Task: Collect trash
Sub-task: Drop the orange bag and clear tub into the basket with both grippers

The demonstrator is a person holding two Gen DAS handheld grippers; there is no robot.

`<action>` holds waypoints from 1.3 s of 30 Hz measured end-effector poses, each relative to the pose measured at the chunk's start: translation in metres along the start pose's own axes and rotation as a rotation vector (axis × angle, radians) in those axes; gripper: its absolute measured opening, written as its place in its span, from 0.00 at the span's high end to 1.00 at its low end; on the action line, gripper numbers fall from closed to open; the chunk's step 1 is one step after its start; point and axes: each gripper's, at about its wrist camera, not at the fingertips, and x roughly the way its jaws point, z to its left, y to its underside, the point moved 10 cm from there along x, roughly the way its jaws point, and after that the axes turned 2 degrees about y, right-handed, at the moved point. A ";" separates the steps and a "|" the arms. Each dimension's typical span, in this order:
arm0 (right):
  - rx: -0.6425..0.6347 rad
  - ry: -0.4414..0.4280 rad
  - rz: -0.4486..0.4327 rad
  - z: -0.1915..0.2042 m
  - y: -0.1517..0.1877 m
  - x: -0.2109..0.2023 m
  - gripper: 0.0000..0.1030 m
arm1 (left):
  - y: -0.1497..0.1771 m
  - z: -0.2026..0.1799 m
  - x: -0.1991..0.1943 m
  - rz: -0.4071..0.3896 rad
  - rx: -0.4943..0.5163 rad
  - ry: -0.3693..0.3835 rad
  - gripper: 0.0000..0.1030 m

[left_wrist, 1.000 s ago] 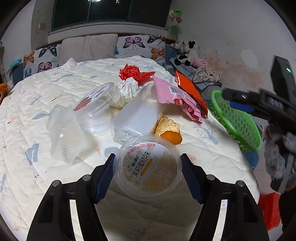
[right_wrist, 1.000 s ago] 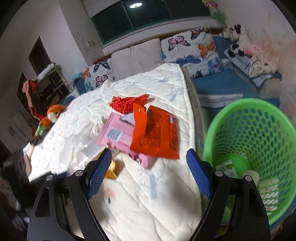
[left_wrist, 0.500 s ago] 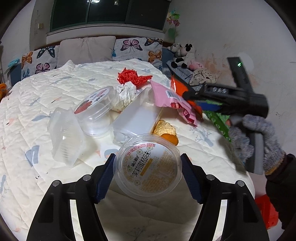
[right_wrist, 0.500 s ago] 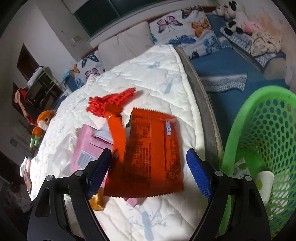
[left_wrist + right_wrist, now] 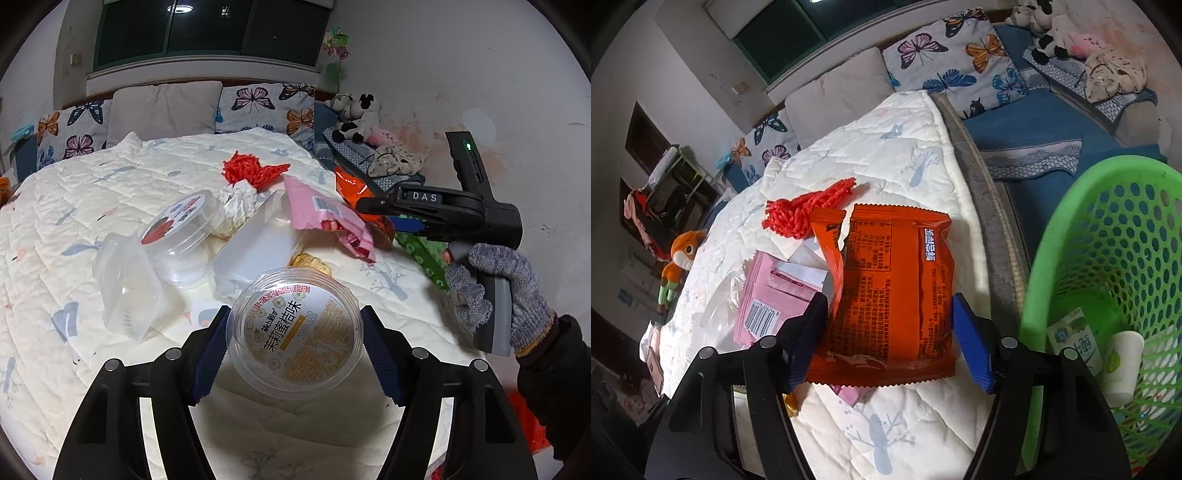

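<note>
1. Our left gripper (image 5: 293,343) clamps a round, clear plastic tub (image 5: 295,332) between its ribbed blue pads, the jaws fairly wide, pressed on its sides. The printed paper lid faces the camera.
2. Our right gripper (image 5: 890,332) has just been closing its jaws. They now sit at both side edges of a glossy orange snack wrapper (image 5: 890,288) with crimped zigzag ends, which looks pinched between the pads.
3. The wrapper lies on a pink foil packet (image 5: 768,299) on the quilted white bedspread (image 5: 886,155).
4. Just beyond it lies a bunch of red knitted mesh (image 5: 809,210).
5. Past the tub we see more clear plastic: a ridged clamshell box (image 5: 127,291), a round tub with a red-printed lid (image 5: 177,236) and a long frosted box (image 5: 258,247), with a crumpled white tissue (image 5: 236,201) behind.
6. A green perforated plastic basket (image 5: 1108,266) stands beside the bed at the right, holding a paper cup (image 5: 1123,365) and a carton.
7. A hand in a grey knitted glove (image 5: 506,291) holds the right gripper's handle.
</note>
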 end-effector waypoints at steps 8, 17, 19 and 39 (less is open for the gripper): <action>0.026 0.024 -0.069 -0.023 -0.001 -0.040 0.35 | -0.015 -0.023 0.005 -0.003 0.023 0.046 0.35; 0.053 0.164 -0.111 -0.087 0.009 -0.084 0.35 | -0.031 -0.068 0.020 0.004 0.080 0.109 0.35; 0.056 0.203 -0.112 -0.102 0.015 -0.091 0.34 | -0.034 -0.077 0.026 0.009 0.085 0.124 0.35; 0.151 0.279 -0.140 -0.176 0.035 -0.126 0.23 | -0.080 -0.170 0.077 0.041 0.193 0.202 0.35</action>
